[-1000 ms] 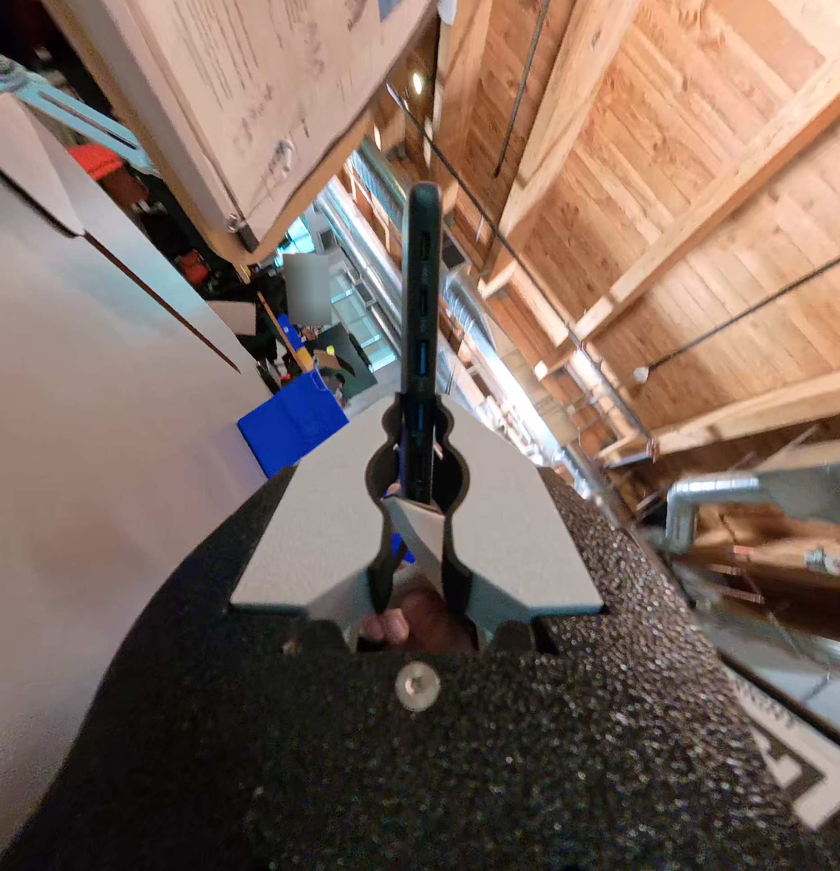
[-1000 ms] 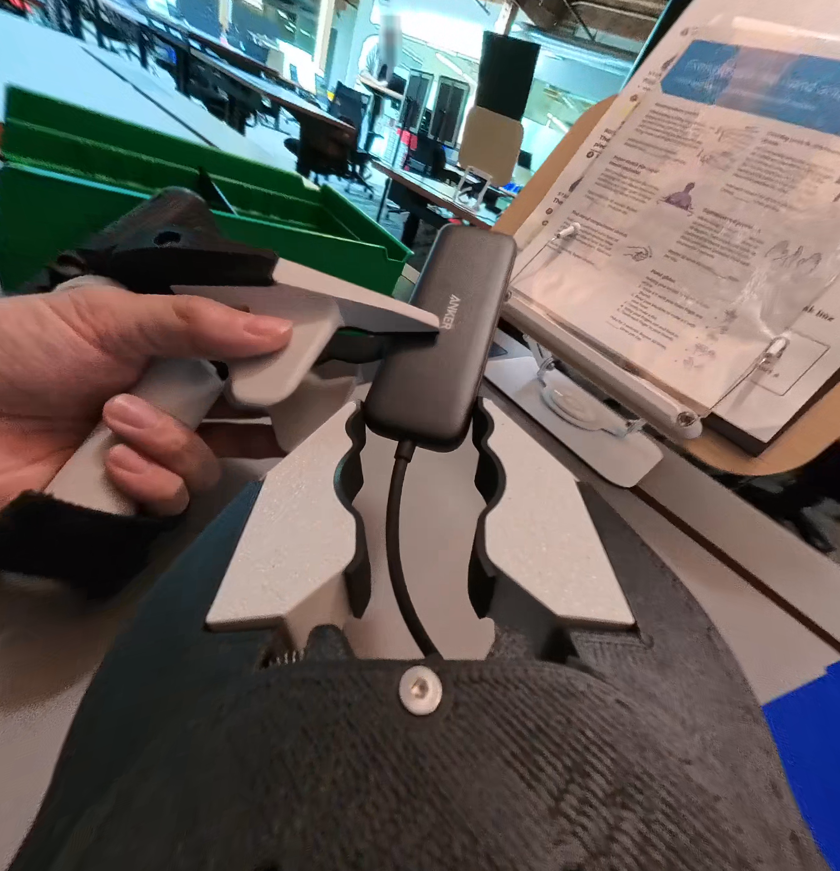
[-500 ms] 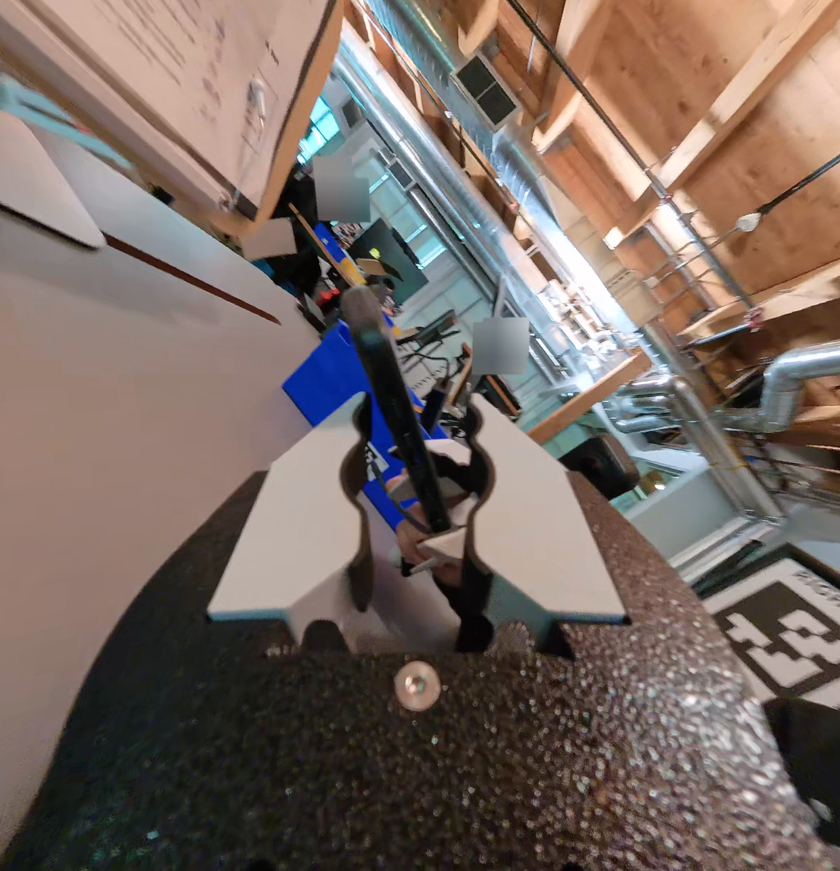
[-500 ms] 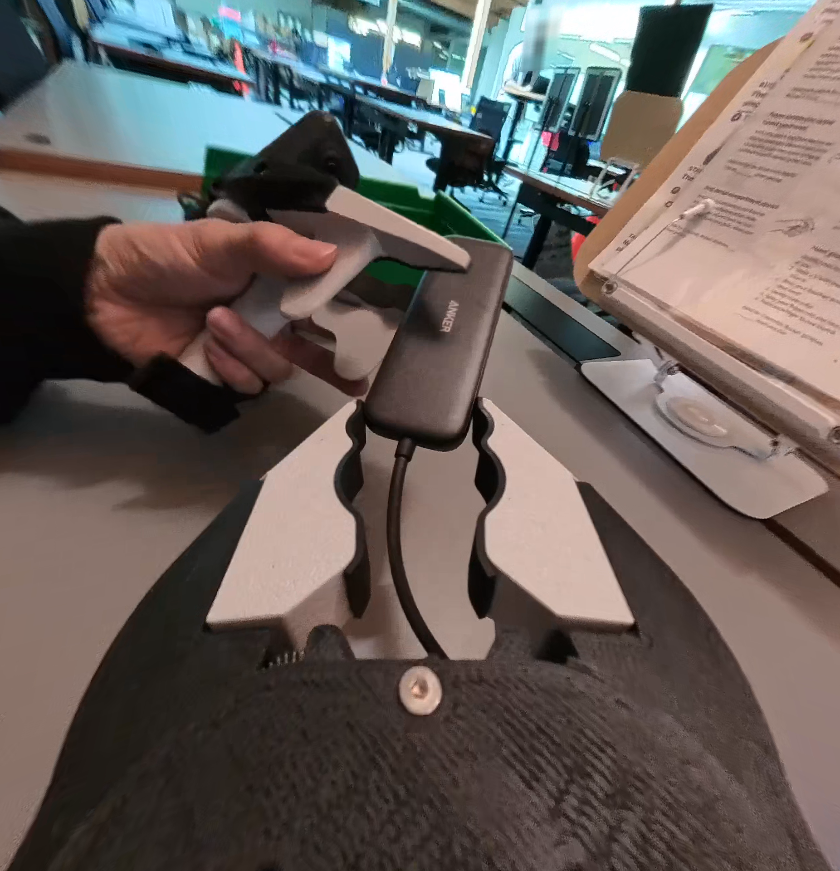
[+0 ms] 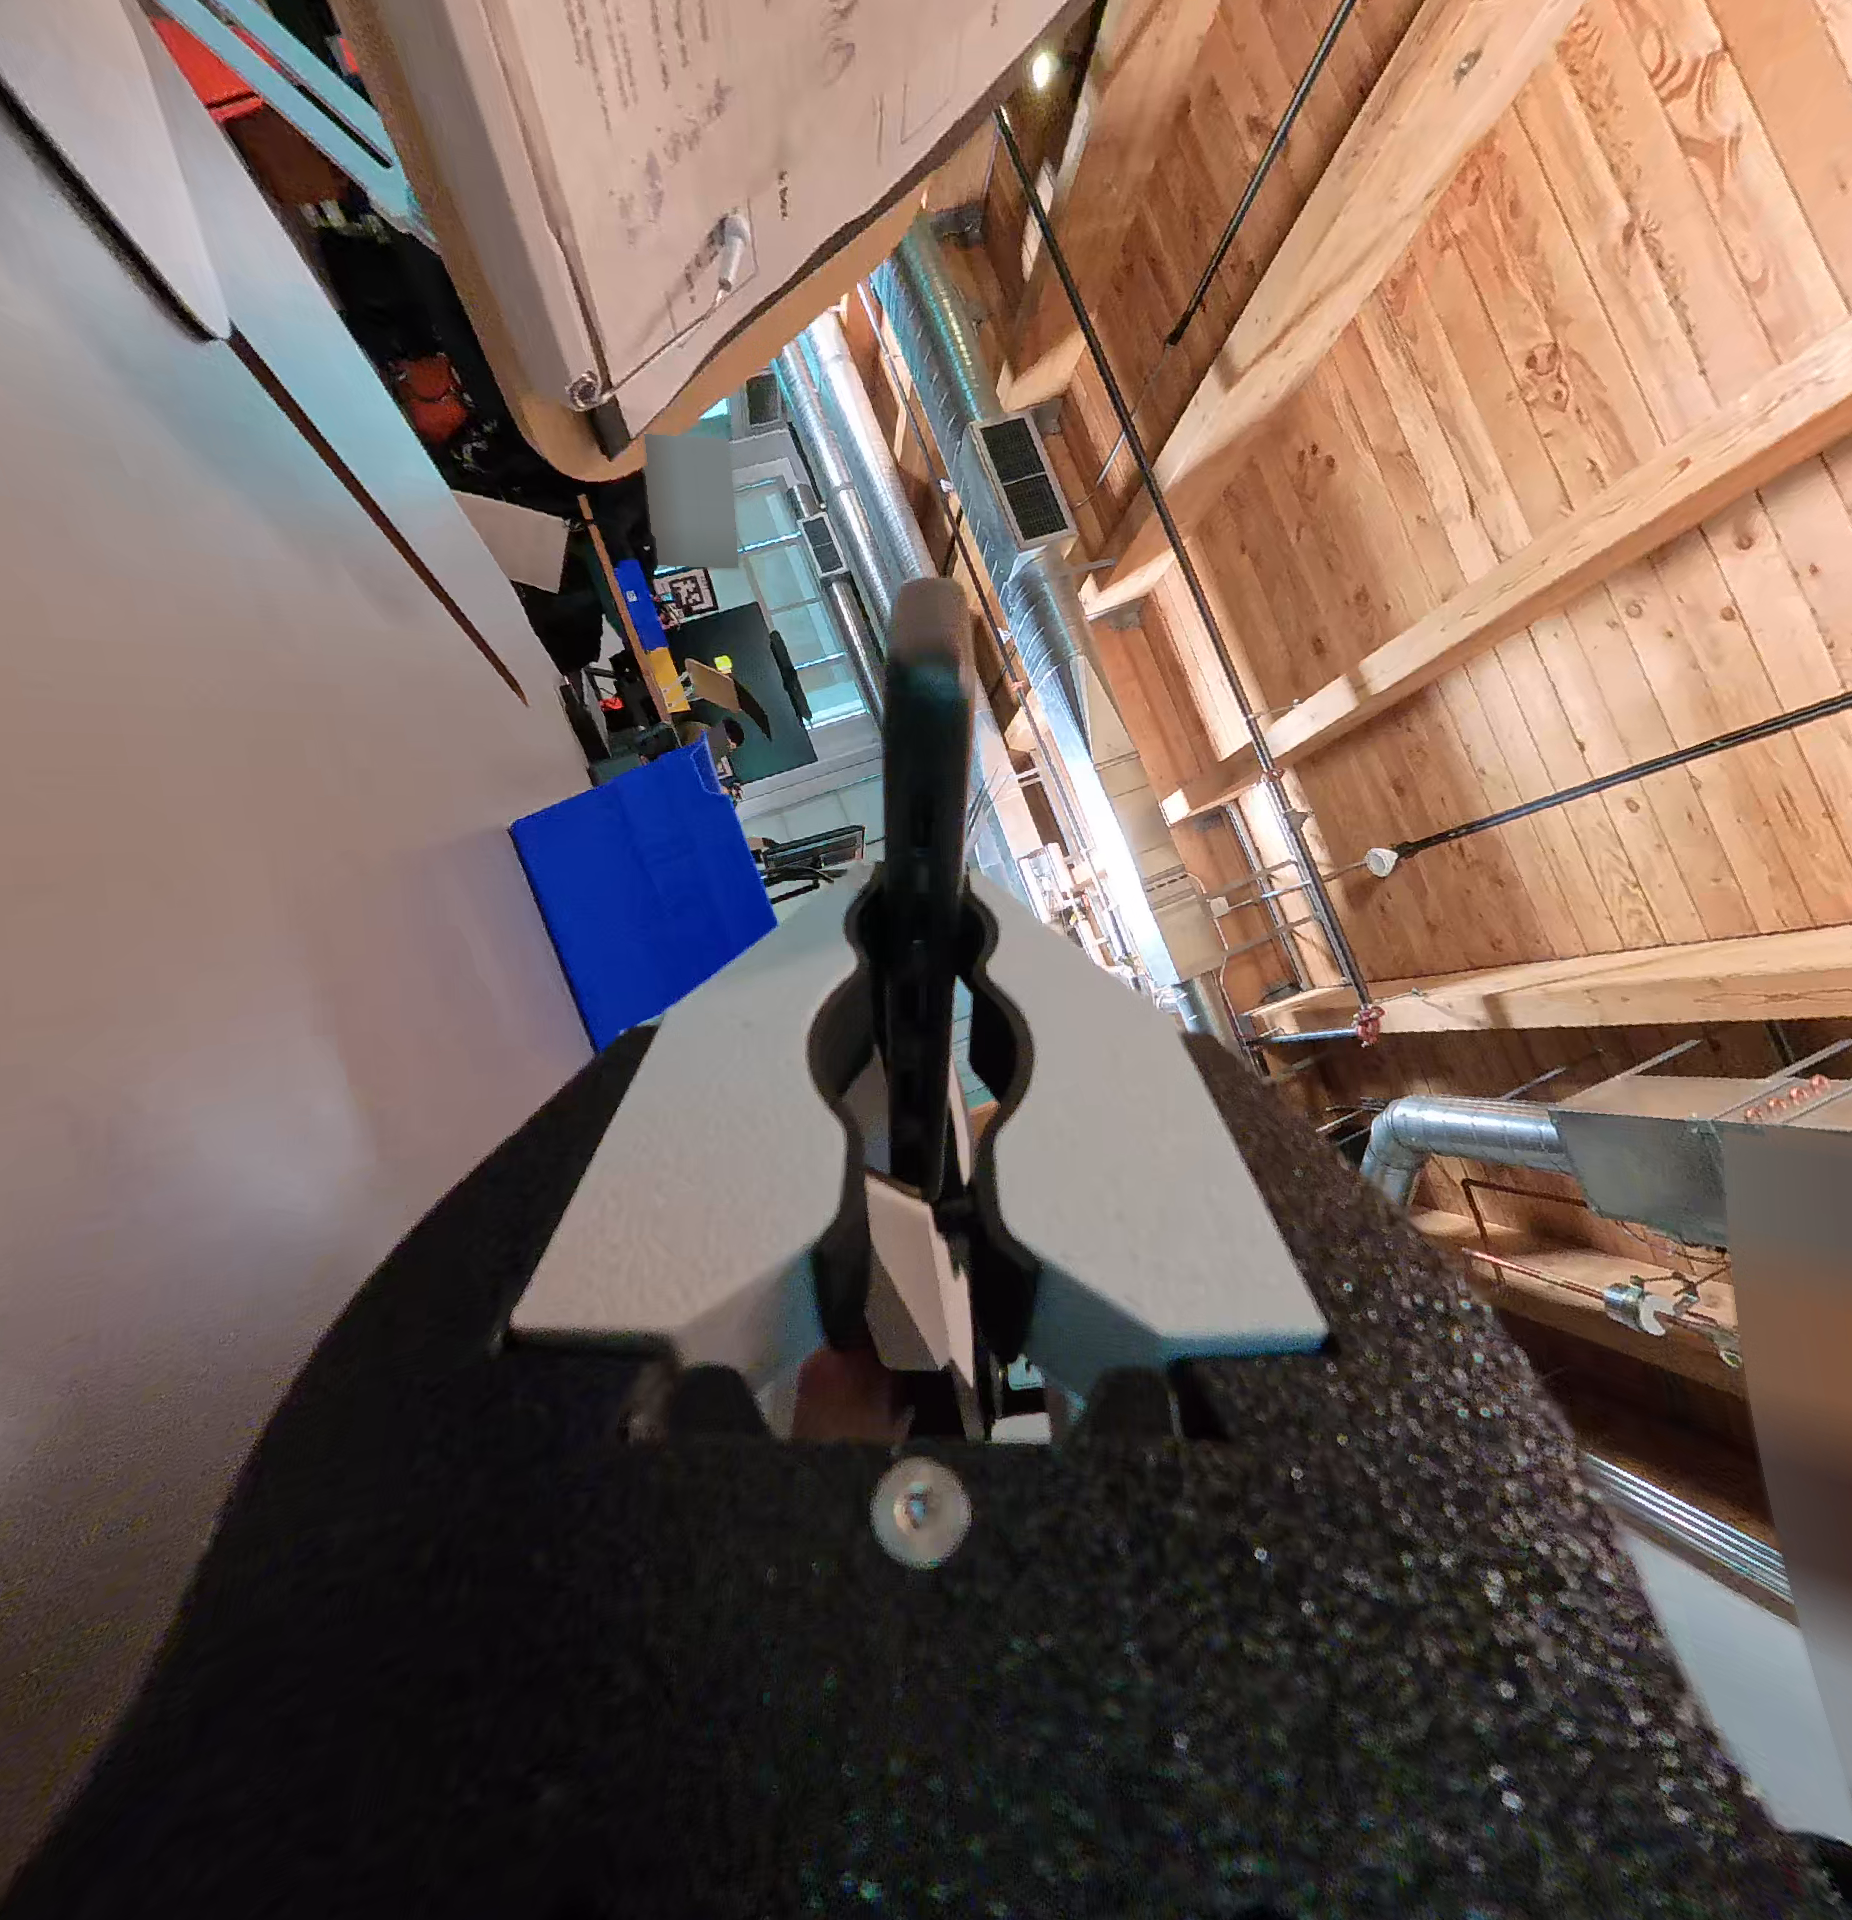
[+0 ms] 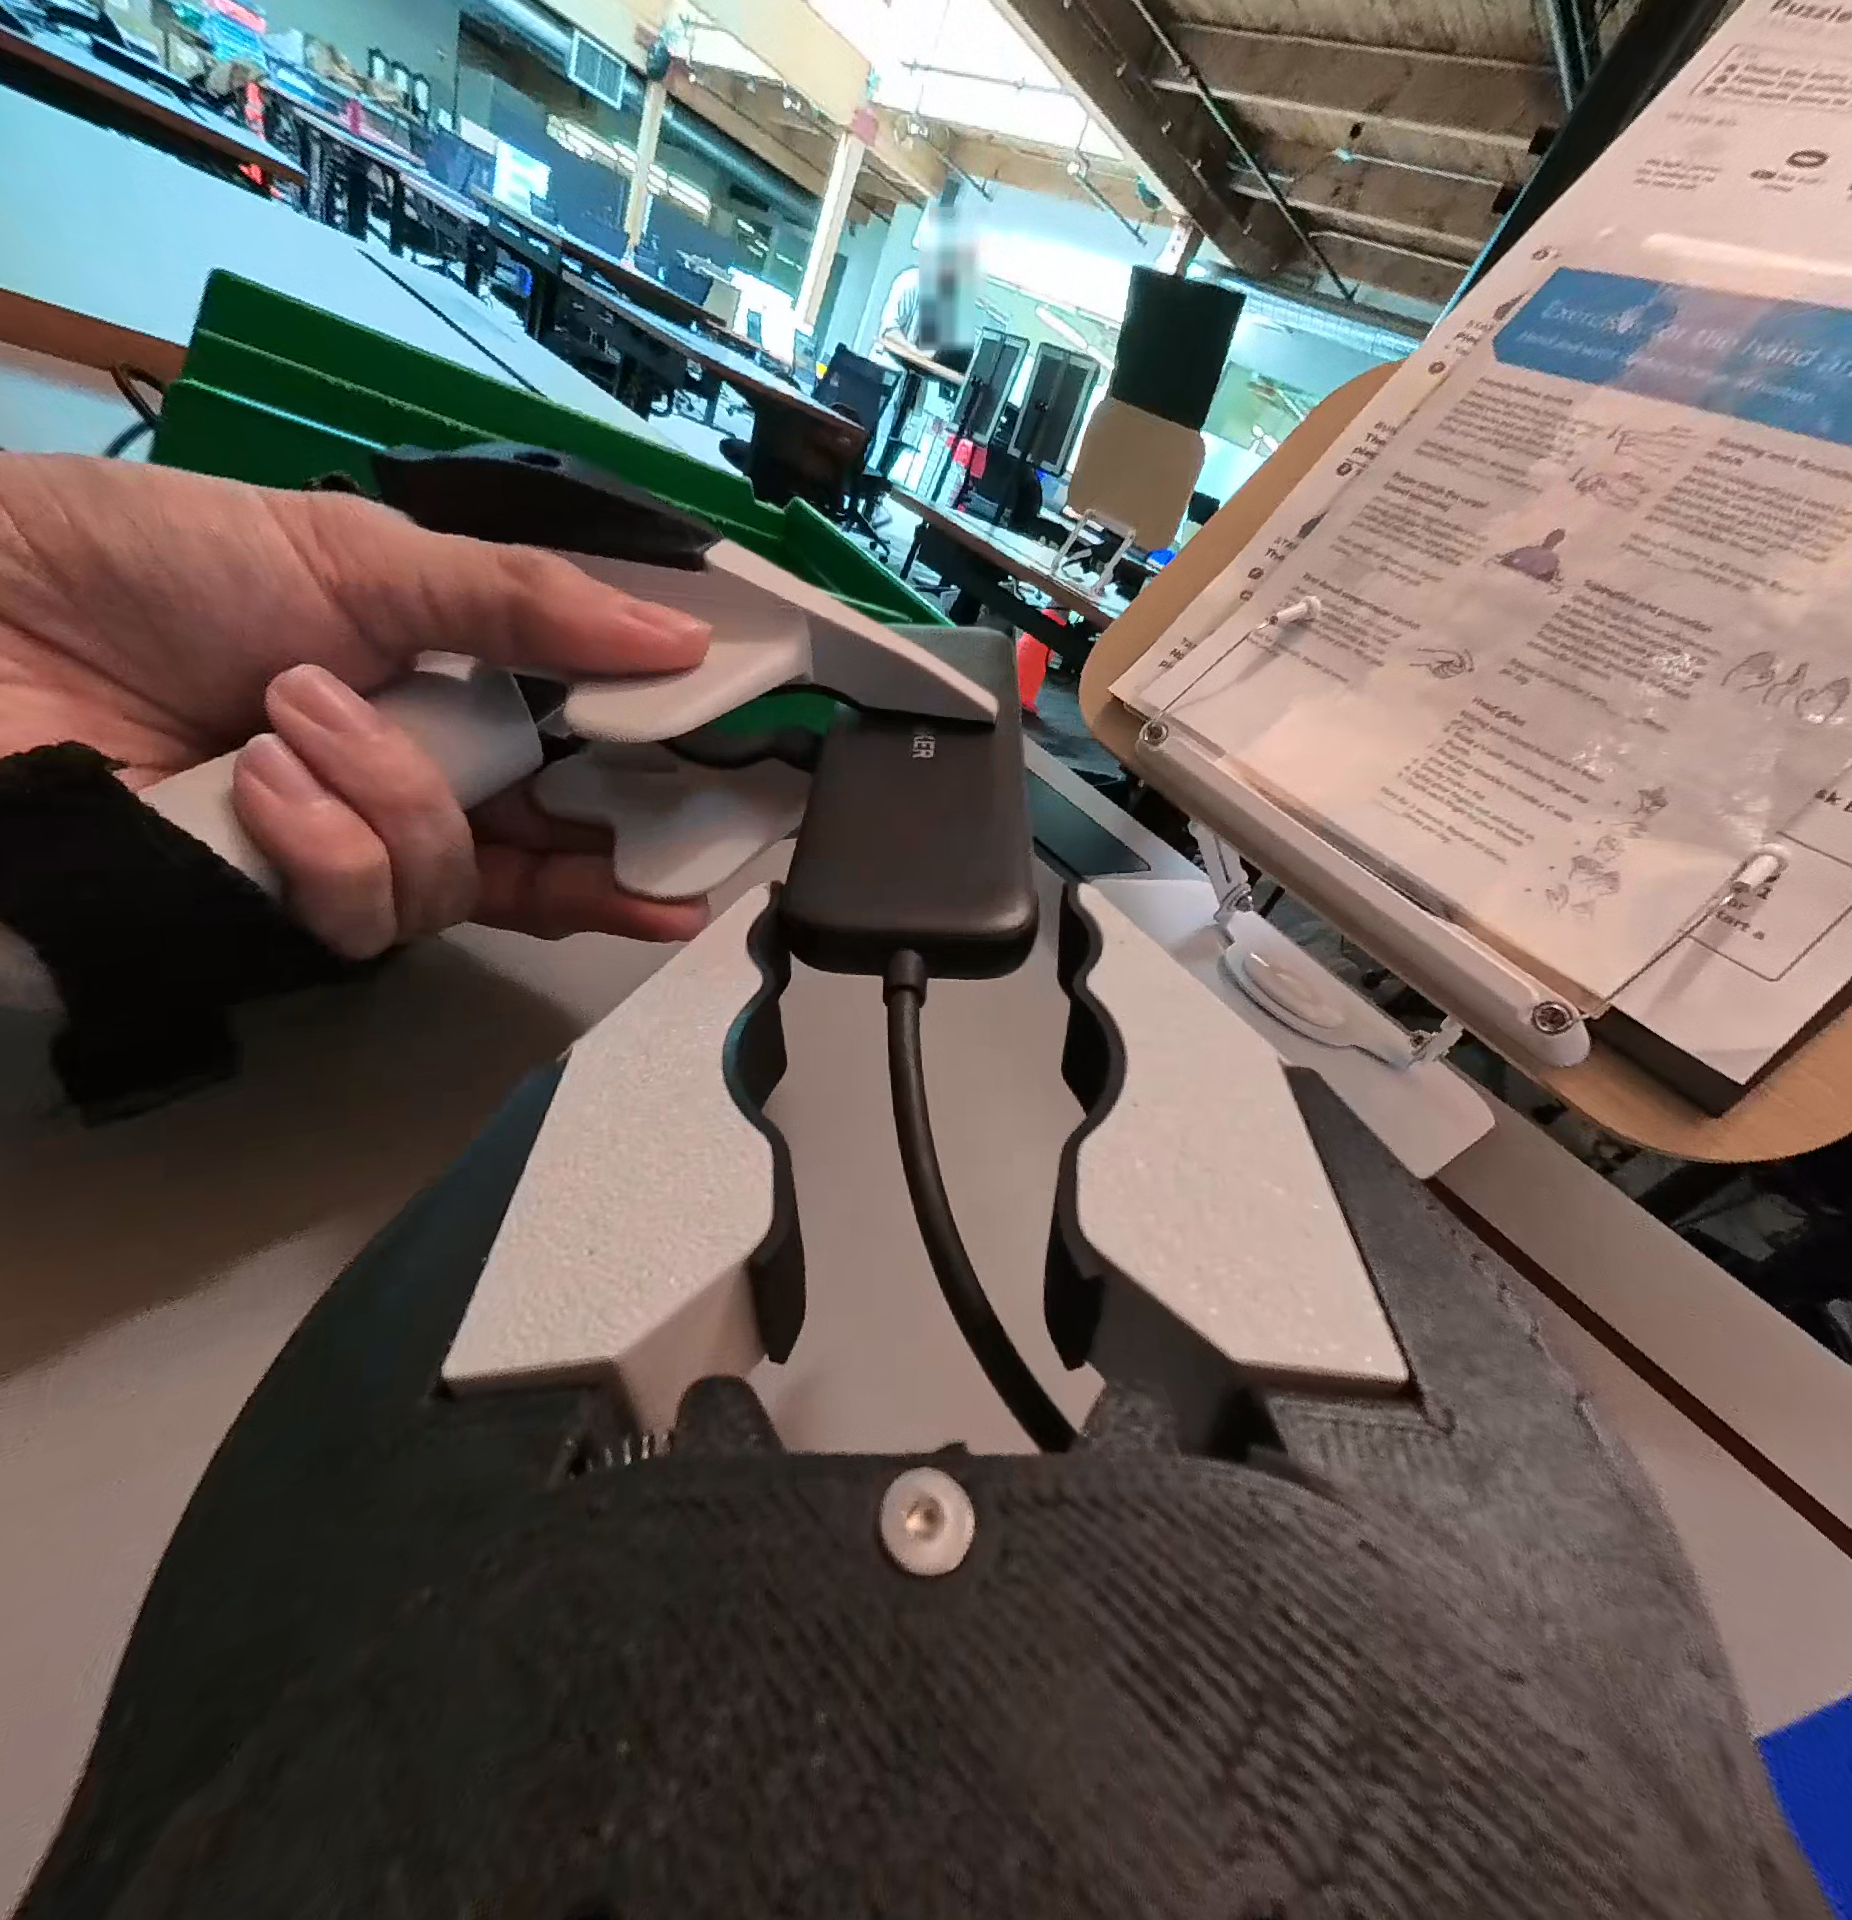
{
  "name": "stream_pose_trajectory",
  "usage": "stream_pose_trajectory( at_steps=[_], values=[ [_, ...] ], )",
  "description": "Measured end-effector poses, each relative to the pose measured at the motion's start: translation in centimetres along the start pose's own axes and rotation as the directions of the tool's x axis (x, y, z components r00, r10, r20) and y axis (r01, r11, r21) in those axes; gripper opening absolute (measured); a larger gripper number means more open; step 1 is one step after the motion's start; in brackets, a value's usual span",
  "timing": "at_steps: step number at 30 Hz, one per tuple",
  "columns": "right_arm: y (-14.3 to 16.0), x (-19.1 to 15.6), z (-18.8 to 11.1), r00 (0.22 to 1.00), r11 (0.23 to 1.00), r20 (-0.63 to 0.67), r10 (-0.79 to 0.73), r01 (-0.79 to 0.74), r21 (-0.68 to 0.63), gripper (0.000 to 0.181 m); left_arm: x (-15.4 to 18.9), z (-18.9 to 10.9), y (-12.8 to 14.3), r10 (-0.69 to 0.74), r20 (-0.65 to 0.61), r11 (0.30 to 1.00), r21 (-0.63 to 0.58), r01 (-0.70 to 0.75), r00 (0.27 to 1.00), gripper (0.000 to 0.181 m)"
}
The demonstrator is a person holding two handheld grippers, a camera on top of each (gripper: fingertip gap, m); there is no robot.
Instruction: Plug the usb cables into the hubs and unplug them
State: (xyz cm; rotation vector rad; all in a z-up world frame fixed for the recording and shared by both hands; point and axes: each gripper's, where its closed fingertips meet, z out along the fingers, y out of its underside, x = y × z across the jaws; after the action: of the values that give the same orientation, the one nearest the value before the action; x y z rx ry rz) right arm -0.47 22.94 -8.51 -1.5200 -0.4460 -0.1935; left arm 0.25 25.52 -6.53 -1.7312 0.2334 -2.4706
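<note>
A dark grey USB hub [image 6: 917, 821] is held between both grippers above the table. My right gripper [image 6: 911, 920] is shut on the hub's near end, and the hub's black cable [image 6: 927, 1164] runs back between its fingers. My left gripper, held by a hand [image 6: 226, 603], comes in from the left. Its upper finger [image 6: 849, 655] lies on top of the hub and its lower finger sits beneath. In the left wrist view the left gripper [image 5: 917, 914] is shut on the hub [image 5: 927, 748], seen edge-on. No plug is visible at the ports.
A green bin [image 6: 309, 416] stands behind the hand. A wooden document stand with a laminated sheet [image 6: 1576, 623] stands at the right on a white base. A blue bin [image 5: 641, 883] sits at the grey table's [image 6: 226, 1195] edge.
Half a second ago my left gripper was open around the tilted hub. It is now shut on it again, straight and edge-on. My right gripper has kept its hold throughout.
</note>
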Motion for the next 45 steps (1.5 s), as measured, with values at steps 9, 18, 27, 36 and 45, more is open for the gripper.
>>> stream_pose_trajectory(
  at_steps=[9,18,27,36,45],
  values=[
    [-0.6,-0.2,0.2,0.994,0.993,-0.007,0.113,-0.112,0.034,0.046,0.2,0.0,-0.3,-0.034,-0.016,0.999,0.029,0.034,0.999,0.008],
    [-1.8,0.1,0.0,0.990,0.986,-0.035,0.134,-0.129,0.109,0.045,0.5,0.1,0.0,-0.077,-0.024,0.996,0.032,0.078,0.997,0.008],
    [-1.5,0.2,0.3,0.994,0.996,-0.094,0.058,-0.051,0.076,0.046,0.0,0.1,-0.3,-0.129,-0.003,0.989,0.072,0.129,0.992,0.008],
    [-2.7,0.5,0.0,0.937,0.928,0.012,0.349,-0.347,0.133,0.046,1.4,0.2,-0.3,0.019,-0.025,1.000,0.020,-0.018,1.000,0.019],
    [-3.0,4.4,-2.0,0.866,0.849,-0.070,0.496,-0.467,0.246,0.047,2.7,-0.3,-1.3,0.526,0.171,0.850,-0.065,-0.523,0.833,0.030]
  ],
)
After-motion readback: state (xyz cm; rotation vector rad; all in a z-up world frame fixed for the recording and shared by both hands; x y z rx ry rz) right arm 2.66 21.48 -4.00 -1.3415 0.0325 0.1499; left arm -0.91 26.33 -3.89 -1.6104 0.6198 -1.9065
